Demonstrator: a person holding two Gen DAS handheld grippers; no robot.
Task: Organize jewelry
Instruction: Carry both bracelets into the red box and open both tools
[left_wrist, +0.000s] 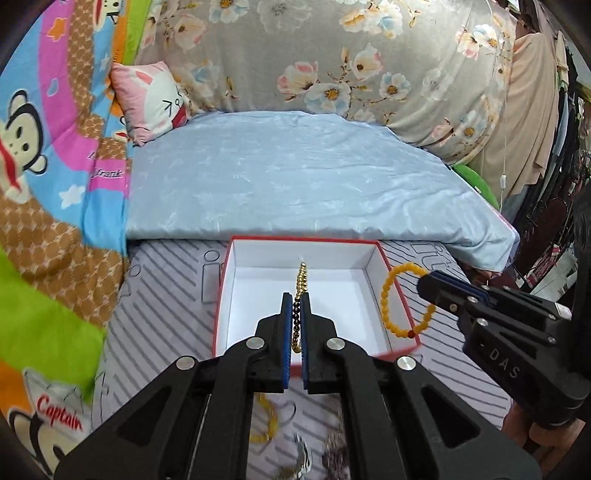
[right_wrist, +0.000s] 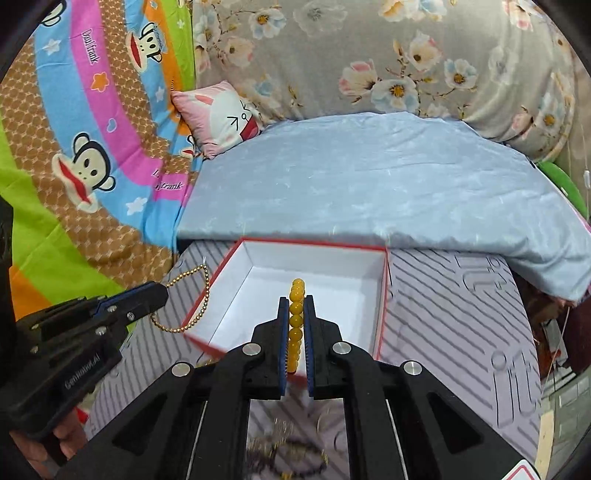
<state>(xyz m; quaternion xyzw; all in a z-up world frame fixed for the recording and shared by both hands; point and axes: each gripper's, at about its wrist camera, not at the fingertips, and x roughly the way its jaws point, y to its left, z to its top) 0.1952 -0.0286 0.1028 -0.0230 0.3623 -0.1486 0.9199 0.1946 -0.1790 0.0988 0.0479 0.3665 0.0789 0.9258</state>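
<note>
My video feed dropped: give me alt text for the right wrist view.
The right gripper is shut on a yellow bead bracelet above an open, empty white box. At left, the left gripper holds a gold bead chain beside the box.

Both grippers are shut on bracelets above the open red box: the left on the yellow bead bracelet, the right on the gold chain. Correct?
Swapped. The left gripper holds the gold chain; the right gripper holds the yellow bead bracelet, as each wrist view shows. The red box is open.
</note>
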